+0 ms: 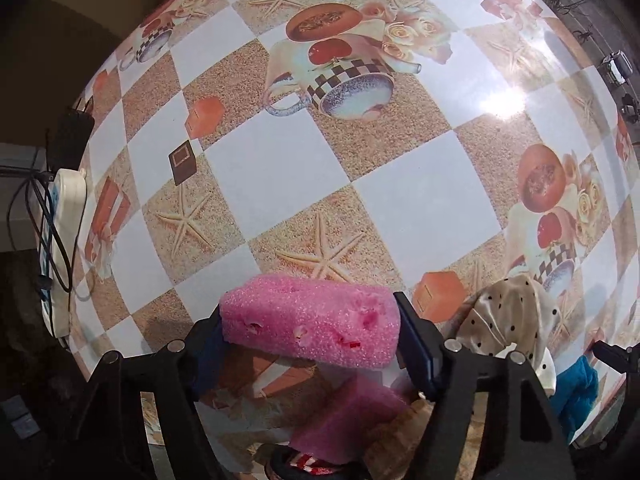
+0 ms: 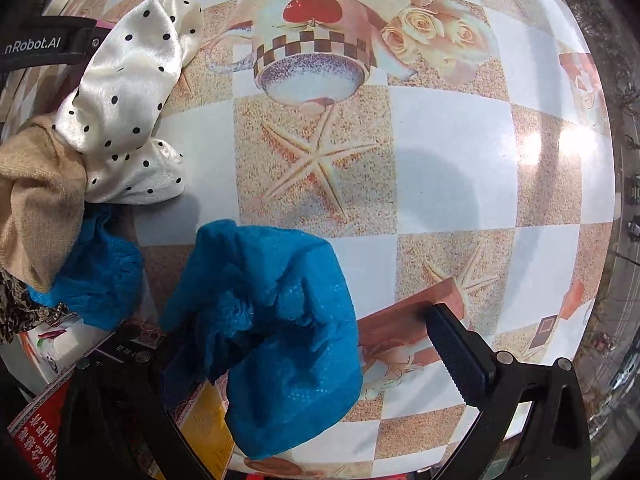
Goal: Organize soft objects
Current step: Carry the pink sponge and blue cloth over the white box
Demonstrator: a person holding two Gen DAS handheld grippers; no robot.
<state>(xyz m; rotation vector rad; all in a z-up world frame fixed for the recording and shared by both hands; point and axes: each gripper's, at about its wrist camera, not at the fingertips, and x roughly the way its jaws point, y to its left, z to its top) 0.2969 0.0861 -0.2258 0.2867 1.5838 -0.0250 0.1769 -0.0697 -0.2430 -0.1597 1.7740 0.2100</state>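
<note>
My left gripper (image 1: 310, 328) is shut on a pink foam sponge (image 1: 312, 322) and holds it above the table; a second pink sponge (image 1: 344, 424) lies below it. My right gripper (image 2: 304, 332) stands open, with a blue cloth (image 2: 276, 320) draped over its left finger and between the jaws; the right fingertip (image 2: 452, 340) is bare. A white polka-dot satin cloth (image 2: 128, 92) and a beige cloth (image 2: 36, 196) lie in a heap at the left of the right wrist view. The polka-dot cloth (image 1: 508, 316) and blue cloth (image 1: 576, 392) also show in the left wrist view.
The table wears a glossy printed oilcloth (image 1: 304, 168) with checks, starfish and cups. A white power strip (image 1: 60, 240) with cables hangs at its left edge. Printed boxes or booklets (image 2: 44, 424) lie at the near left in the right wrist view.
</note>
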